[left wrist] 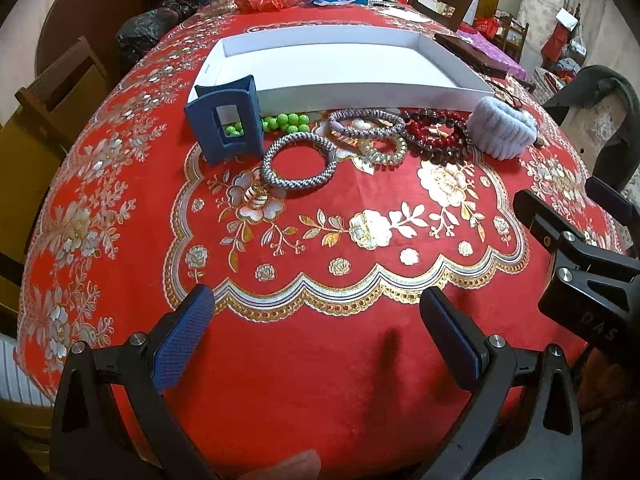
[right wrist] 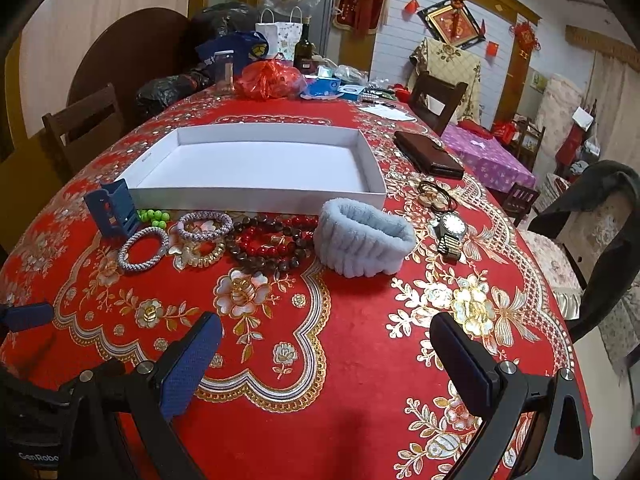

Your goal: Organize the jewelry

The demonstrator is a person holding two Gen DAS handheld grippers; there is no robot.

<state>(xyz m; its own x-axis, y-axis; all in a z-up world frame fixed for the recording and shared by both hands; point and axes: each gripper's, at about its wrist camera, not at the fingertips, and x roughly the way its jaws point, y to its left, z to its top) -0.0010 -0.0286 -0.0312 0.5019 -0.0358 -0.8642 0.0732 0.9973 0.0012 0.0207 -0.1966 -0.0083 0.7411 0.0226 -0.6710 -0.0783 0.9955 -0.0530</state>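
A shallow white tray (left wrist: 452, 66) (right wrist: 256, 196) lies on the red table, nothing in it. Before its near wall lies a row of jewelry: a blue hair claw (left wrist: 226, 120) (right wrist: 112, 212), green beads (left wrist: 286, 120) (right wrist: 154, 216), two grey beaded bracelets (left wrist: 298, 166) (right wrist: 142, 250), a clear coil tie (left wrist: 386, 152), red and dark bead bracelets (left wrist: 438, 136) (right wrist: 272, 246), a grey fluffy scrunchie (left wrist: 502, 128) (right wrist: 364, 240) and a wristwatch (right wrist: 450, 232). My left gripper (left wrist: 316, 340) and right gripper (right wrist: 328, 364) are both open and empty, well short of the row.
A dark wallet (right wrist: 428, 154) and hair ties (right wrist: 434, 196) lie right of the tray. Bags, a jar and a bottle crowd the table's far end (right wrist: 272, 76). Wooden chairs stand around the table. The right gripper shows at the right edge of the left wrist view (left wrist: 580, 264).
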